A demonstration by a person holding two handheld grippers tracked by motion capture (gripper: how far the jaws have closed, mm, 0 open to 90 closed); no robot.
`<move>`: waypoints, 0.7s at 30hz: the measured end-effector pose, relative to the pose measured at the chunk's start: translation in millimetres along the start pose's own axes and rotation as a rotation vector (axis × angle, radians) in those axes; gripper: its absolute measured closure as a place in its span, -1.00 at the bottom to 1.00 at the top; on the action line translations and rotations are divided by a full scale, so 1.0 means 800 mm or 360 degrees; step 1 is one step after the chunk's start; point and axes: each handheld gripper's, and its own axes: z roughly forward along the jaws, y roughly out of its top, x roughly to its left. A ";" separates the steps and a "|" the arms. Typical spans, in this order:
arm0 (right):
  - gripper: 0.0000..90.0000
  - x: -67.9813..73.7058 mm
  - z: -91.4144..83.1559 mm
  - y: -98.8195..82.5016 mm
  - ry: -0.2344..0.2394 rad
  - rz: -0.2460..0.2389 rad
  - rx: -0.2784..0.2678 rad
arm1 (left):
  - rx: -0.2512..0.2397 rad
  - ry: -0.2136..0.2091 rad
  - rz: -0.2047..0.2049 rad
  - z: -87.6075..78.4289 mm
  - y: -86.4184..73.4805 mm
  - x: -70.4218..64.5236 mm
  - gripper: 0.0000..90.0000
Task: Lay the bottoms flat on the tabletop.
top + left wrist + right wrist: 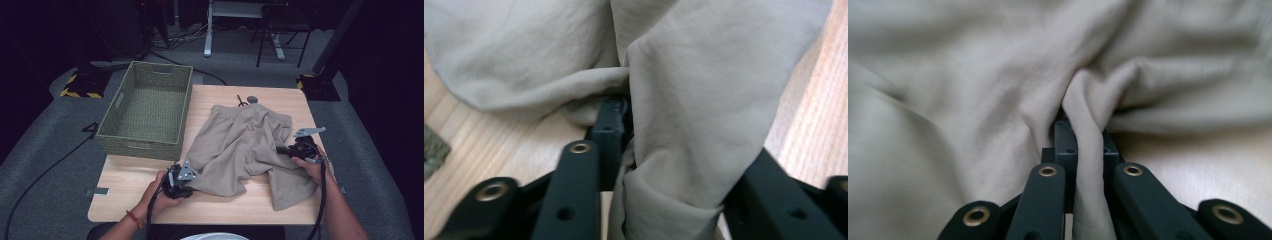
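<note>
Shorts (240, 145) lie crumpled mid-table right of the basket (150, 107), stretched between my hands: left gripper (192, 189) has bunched the near hem, right gripper (280, 149) is pinched tight on a fold at the far side.

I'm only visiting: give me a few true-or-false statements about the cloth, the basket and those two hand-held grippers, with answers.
1. The beige fabric shorts lie inside the green woven basket. False: they lie on the light wooden table, beside the basket.
2. The right gripper pinches a fold of the shorts. True.
3. The basket holds folded clothes. False: nothing lies in it.
4. The left gripper has cloth between its jaws. True.
</note>
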 end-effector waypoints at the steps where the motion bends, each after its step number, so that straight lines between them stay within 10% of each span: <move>1: 0.93 0.007 -0.028 0.015 0.0063 0.0000 -0.0159 | 0.0000 0.0018 0.0014 0.004 0.005 -0.001 0.61; 9: 0.93 0.062 -0.105 0.098 0.0008 -0.0217 -0.0435 | 0.0003 -0.0043 0.0101 0.039 0.048 -0.010 0.81; 21: 0.93 0.135 -0.092 0.227 -0.0226 -0.0390 -0.0411 | -0.0112 -0.0382 0.0507 0.083 0.127 -0.096 0.84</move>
